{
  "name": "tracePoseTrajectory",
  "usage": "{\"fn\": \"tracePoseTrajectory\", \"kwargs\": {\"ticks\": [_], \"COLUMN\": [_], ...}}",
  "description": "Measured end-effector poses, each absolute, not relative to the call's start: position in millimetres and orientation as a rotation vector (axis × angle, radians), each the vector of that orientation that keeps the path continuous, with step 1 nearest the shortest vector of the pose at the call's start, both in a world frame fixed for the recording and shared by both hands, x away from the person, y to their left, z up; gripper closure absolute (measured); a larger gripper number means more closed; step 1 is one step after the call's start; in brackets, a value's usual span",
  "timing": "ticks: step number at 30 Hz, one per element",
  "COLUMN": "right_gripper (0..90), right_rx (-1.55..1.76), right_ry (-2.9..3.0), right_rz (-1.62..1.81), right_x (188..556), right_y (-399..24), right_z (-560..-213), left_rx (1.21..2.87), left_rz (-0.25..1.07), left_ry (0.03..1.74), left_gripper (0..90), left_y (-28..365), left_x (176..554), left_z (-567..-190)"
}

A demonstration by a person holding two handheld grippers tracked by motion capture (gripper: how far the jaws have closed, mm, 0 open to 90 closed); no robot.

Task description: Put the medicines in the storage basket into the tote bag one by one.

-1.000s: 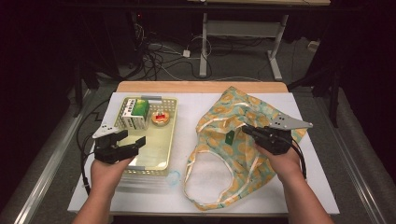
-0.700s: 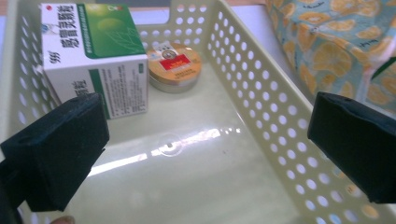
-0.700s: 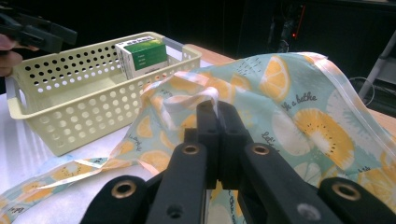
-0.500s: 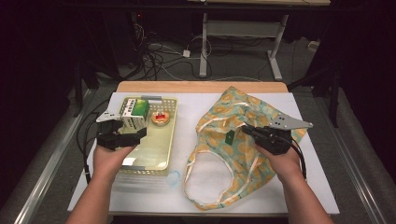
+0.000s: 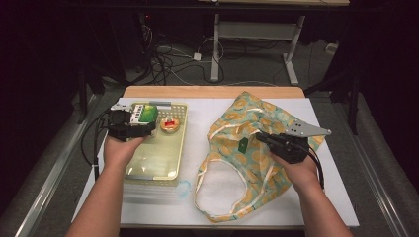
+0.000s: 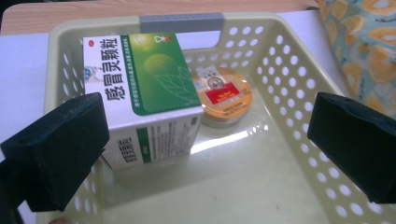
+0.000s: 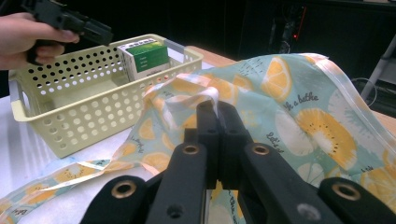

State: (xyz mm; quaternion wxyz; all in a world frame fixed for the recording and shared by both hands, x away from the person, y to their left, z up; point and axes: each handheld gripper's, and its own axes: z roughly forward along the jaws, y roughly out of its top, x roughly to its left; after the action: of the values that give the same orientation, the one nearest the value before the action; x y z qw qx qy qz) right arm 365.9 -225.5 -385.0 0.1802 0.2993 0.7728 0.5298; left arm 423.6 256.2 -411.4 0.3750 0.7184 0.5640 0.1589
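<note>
A pale yellow perforated basket lies at the table's left. At its far end stand a green and white medicine box and a round orange-lidded tin. My left gripper hovers over the basket just short of the box; its jaws have just been opening, stand wide, and grip nothing. An orange-print cloth bag lies at the right. My right gripper is shut on its white-edged rim.
A small green tag sits on the bag near the right gripper's tips. The white mat covers the table, with a wooden strip along the far edge. Cables and desk legs lie on the floor beyond.
My left gripper has moved away from the person along the basket toward the box, and its jaws have spread wider. The right gripper and the bag have stayed still.
</note>
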Motion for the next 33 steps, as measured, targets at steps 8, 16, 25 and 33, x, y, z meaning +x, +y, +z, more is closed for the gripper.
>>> {"fn": "tracePoseTrajectory", "kwargs": {"ticks": [8, 16, 25, 33], "right_gripper": [90.0, 90.0, 90.0, 90.0], "right_rx": [0.853, 0.850, 0.853, 0.844], "right_ry": [2.180, 2.182, 2.196, 2.199], "right_rz": [1.501, 1.499, 1.492, 1.486], "right_x": [366, 366, 366, 365], "right_y": [-227, -226, -224, -223], "right_z": [-384, -385, -387, -387], "left_rx": [1.847, 1.846, 1.884, 1.910], "left_rz": [0.396, 0.372, 0.380, 0.397], "left_ry": [1.492, 1.539, 1.581, 1.606], "left_gripper": [0.0, 0.0, 0.0, 0.0], "left_y": [259, 261, 259, 256], "left_x": [446, 454, 460, 462], "left_z": [-413, -419, -427, -432]}}
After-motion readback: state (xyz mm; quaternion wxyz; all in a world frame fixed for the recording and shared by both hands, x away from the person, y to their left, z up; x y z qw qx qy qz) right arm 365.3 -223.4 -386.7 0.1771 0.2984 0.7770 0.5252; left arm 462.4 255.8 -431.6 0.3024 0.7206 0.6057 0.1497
